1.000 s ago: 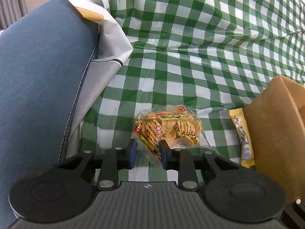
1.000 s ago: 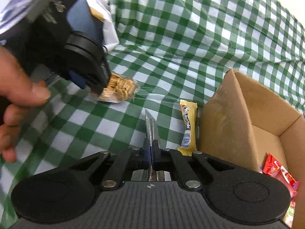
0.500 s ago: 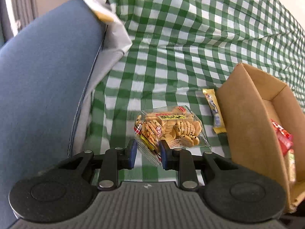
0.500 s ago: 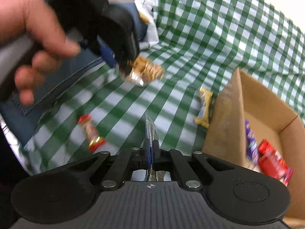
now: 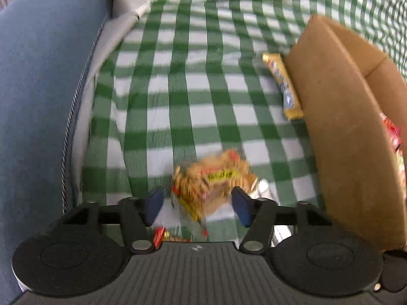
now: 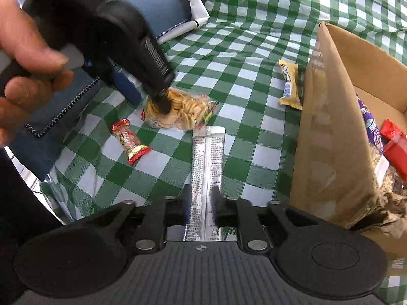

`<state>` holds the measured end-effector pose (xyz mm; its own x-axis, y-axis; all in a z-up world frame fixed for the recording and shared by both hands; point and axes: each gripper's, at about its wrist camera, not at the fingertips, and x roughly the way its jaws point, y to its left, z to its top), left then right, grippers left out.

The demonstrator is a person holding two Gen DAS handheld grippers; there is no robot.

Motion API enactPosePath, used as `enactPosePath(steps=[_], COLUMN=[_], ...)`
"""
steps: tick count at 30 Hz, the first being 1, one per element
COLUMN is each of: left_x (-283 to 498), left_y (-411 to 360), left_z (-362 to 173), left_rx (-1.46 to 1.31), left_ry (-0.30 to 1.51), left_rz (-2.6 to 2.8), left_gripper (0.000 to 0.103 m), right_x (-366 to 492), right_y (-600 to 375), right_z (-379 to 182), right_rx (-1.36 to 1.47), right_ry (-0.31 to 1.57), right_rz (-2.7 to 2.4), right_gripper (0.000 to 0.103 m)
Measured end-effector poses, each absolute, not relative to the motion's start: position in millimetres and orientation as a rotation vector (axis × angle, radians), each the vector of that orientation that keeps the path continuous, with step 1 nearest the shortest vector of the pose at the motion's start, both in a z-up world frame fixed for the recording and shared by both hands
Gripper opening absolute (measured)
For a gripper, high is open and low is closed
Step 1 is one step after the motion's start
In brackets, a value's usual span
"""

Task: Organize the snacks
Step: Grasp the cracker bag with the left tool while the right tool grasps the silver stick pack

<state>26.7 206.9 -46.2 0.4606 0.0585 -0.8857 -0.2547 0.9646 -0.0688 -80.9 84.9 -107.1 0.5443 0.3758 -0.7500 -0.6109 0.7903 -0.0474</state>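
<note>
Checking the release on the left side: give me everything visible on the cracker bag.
The cracker bag is a clear crinkly plastic pouch packed with small tan crackers, with a yellow label strip and red print. It lies on the green checked cloth, blurred in the left wrist view. The left claw has just been opening; the bag sits between its blue pads with gaps on both sides, so it is not gripped. A silver sachet lies close by its lower edge; contact is unclear.
</note>
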Motion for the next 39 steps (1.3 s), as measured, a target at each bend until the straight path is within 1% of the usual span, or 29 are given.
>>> enactPosePath(steps=[1,4,7,12,14,17,19,20,21,22,25,28,32,34,37,39], left_x=[27.5,28.4,36.5,49.2,53.4,58.2,60.3,61.9,63.7,65.0,68.1,70.5,71.8,72.0,71.1,70.6], left_y=[210.8,223.3,221.0,206.9,205.0,202.3,199.6,198.4,197.1,195.8,191.4,188.9,187.7,187.0,187.3,187.4], left_z=[-44.9,-43.2,-49.3,-55.7,-60.2,-65.2,-65.6,-67.0,-69.4,-72.0,-79.2,-82.7,-86.7,-87.5,-87.5,-87.1], left_rx=[-0.222,-0.276,-0.245,-0.203,-0.206,-0.208,-0.2,-0.198,-0.192,-0.182,-0.152,-0.126,-0.113,-0.103,-0.1,-0.104], left_ry=[1.063,1.042,1.077,1.101,1.122,1.138,1.131,1.135,1.146,1.16,1.189,1.194,1.205,1.205,1.201,1.195], left_rz=[0.202,0.242,0.258,0.216,0.214,0.205,0.201,0.201,0.204,0.206,0.204,0.197,0.195,0.195,0.195,0.189], left_gripper=[0.076,0.083,0.086,0.089,0.092,0.092,0.094,0.097,0.1,0.1,0.1,0.1,0.1,0.1,0.1,0.097], right_x=[-80.6,-77.9,-71.6,-65.6,-65.5,-66.4,-67.4,-67.5,-67.7,-68.0,-68.1,-67.6,-66.7,-65.5,-64.3,-64.9], right_y=[85.0,84.5,84.2,87.6,90.1,92.5,92.9,92.7,92.1,91.9,90.9,88.8,88.4,87.9,86.9,88.1], right_z=[-107.9,-107.8,-107.5,-114.1,-118.5,-122.1,-121.7,-121.4,-121.0,-120.4,-117.3,-114.7,-117.8,-118.3,-119.4,-120.4], right_rx=[-0.321,-0.301,-0.278,-0.272,-0.29,-0.311,-0.319,-0.322,-0.324,-0.327,-0.325,-0.325,-0.341,-0.331,-0.325,-0.329], right_ry=[0.801,0.805,0.814,0.848,0.858,0.864,0.858,0.855,0.85,0.845,0.827,0.818,0.829,0.839,0.847,0.842], right_rz=[0.593,0.59,0.584,0.587,0.588,0.585,0.584,0.584,0.585,0.583,0.566,0.539,0.53,0.53,0.535,0.533], right_gripper=[0.029,0.034,0.036,0.036,0.036,0.036,0.033,0.031,0.027,0.023,0.02,0.019,0.02,0.023,0.025,0.025])
